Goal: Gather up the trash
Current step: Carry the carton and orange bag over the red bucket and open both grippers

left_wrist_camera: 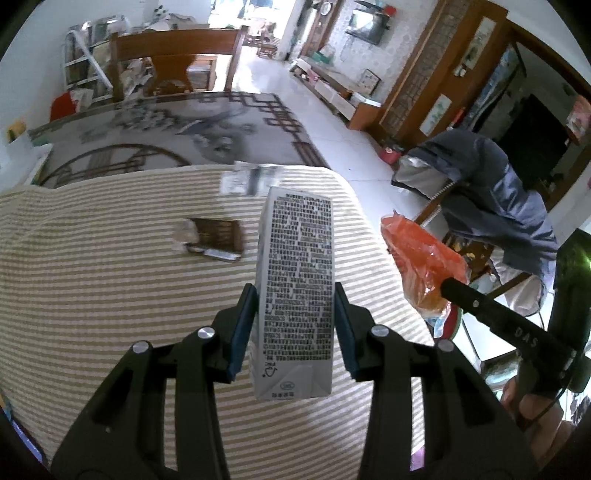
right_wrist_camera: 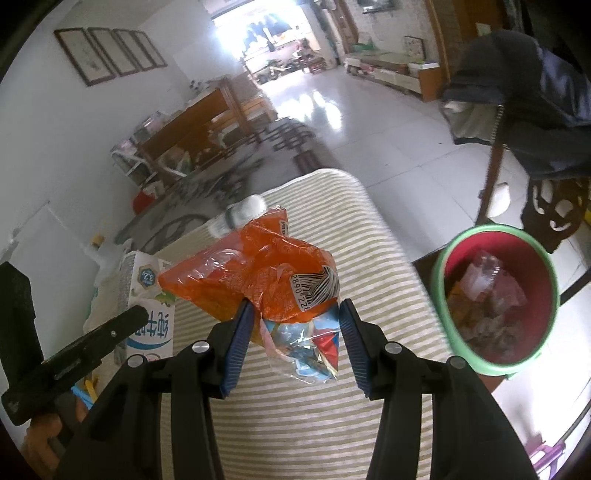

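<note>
Home living room (rug (left_wrist_camera: 177,125), television (left_wrist_camera: 367,24))

Background, non-task items.
Striped cloth (left_wrist_camera: 110,295) covers the near surface; patterned rug (left_wrist_camera: 184,125) lies beyond it on white tiled floor (right_wrist_camera: 369,122). Blue jacket (left_wrist_camera: 498,192) drapes over a chair; four framed pictures (right_wrist_camera: 110,51) hang in a row.

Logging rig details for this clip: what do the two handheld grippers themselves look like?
Both look alike: the left gripper and right gripper have matte black linkage arms with round silver pivot bolts and flat blue pads on the fingers. Seen from the left wrist, the right gripper's black finger bears pale lettering. No sleeves visible.
</note>
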